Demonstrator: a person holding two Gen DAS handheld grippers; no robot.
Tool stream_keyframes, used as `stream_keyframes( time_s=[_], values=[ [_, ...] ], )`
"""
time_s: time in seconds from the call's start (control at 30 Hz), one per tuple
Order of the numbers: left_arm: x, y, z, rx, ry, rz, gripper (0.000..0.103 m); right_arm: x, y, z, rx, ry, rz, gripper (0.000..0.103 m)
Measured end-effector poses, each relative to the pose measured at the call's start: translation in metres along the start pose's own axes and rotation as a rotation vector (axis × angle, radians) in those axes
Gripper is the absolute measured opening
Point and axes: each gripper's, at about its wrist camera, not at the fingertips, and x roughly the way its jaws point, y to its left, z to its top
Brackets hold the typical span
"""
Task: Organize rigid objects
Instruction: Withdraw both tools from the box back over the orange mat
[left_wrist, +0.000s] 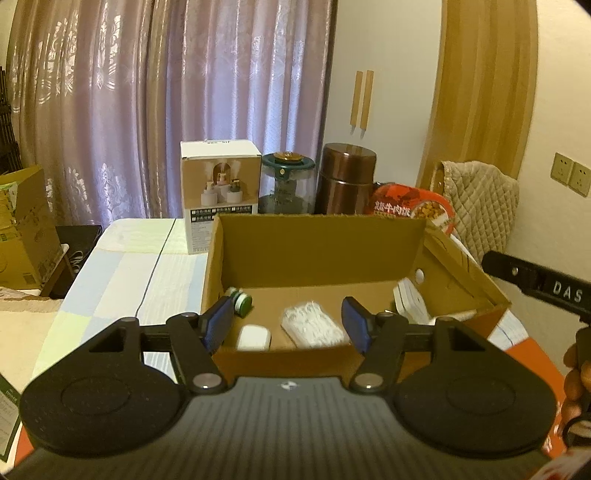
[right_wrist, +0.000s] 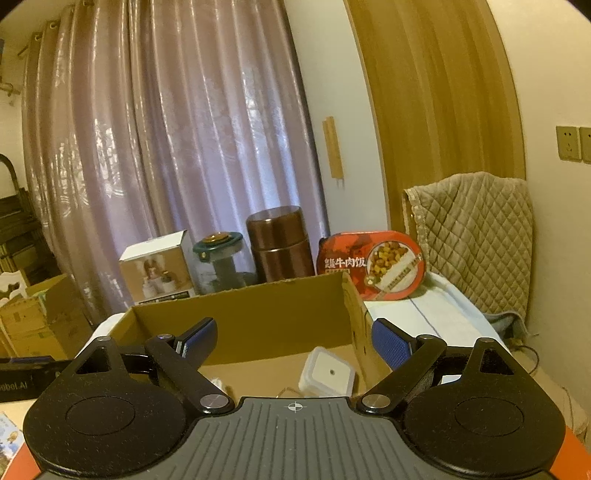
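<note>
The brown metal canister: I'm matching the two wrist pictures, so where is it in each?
Left wrist: brown metal canister upper centre, behind the cardboard box.
Right wrist: canister centre, behind the box.
Shared landmark: red meal tray to its right.

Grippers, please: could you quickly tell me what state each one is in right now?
Left gripper: open, holding nothing, above the cardboard box.
Right gripper: open, holding nothing.
</note>
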Motion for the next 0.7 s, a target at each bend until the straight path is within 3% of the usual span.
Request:
stream_keyframes(
  time_s=[0.43,0.7],
  values=[
    [-0.051,0.004,-0.04,-0.017,0.032,0.031,0.067,-0.052,-0.005,-0.025,-0.053,0.052,0.006,0.088],
    [-0.075,0.02,-0.074,-0.031,0.062,0.06,0.08,-0.075,-0.005,-0.052,-0.17,0.136,0.059,0.088]
  ],
)
